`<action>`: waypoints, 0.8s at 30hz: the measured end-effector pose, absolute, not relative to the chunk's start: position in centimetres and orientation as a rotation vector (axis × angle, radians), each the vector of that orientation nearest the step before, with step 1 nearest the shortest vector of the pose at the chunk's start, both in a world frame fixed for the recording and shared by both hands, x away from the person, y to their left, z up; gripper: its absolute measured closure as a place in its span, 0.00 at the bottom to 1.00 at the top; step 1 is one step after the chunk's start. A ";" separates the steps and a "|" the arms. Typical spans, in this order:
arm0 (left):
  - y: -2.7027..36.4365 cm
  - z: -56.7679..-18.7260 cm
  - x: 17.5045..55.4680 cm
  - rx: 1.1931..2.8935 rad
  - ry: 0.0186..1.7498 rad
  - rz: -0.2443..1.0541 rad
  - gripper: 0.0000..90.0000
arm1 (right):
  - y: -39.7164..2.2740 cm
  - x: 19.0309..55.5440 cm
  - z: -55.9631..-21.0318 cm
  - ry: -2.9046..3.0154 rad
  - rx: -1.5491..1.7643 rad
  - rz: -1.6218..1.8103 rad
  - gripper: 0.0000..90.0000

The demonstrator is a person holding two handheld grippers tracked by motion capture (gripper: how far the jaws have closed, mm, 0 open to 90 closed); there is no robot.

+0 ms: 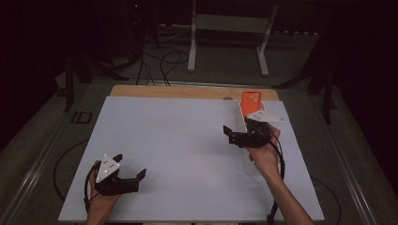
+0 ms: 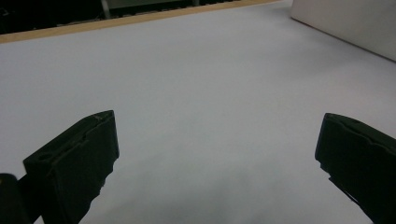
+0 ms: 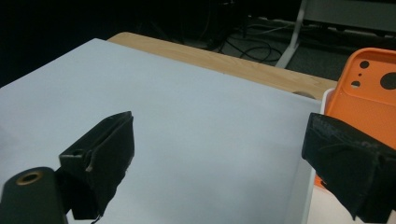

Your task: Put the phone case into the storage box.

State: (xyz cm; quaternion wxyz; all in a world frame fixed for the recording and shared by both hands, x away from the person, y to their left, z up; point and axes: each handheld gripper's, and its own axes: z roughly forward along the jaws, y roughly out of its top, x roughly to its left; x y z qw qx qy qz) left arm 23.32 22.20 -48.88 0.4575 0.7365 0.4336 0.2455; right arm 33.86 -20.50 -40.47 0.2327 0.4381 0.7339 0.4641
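Two tongs are in hand over a pale sheet that covers most of the worktop, whose wooden edge shows along the far side. The left tongs sit low near the near-left corner of the sheet, held in the left hand, with their jaws spread wide and nothing between them; in the left gripper view the two black jaws stand far apart over bare sheet, and a white box wall shows at the upper right. The right tongs are at the right side of the sheet, held in the right hand, and point toward the far left. Their jaws also stand wide apart with nothing clamped.

An orange phone case stands tilted at the far right of the sheet, leaning in a white tray, just beyond the right tongs. In the right gripper view the case shows its camera cut-outs at the top, and the right-hand jaw of the tongs overlaps its lower part; whether that jaw touches the case cannot be told. The left-hand jaw hangs over bare sheet, well apart from the case.
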 end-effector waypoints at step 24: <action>22.7 -48.5 23.2 1.775 1.055 0.604 0.00 | -21.9 28.4 -43.3 1.977 1.055 1.415 0.10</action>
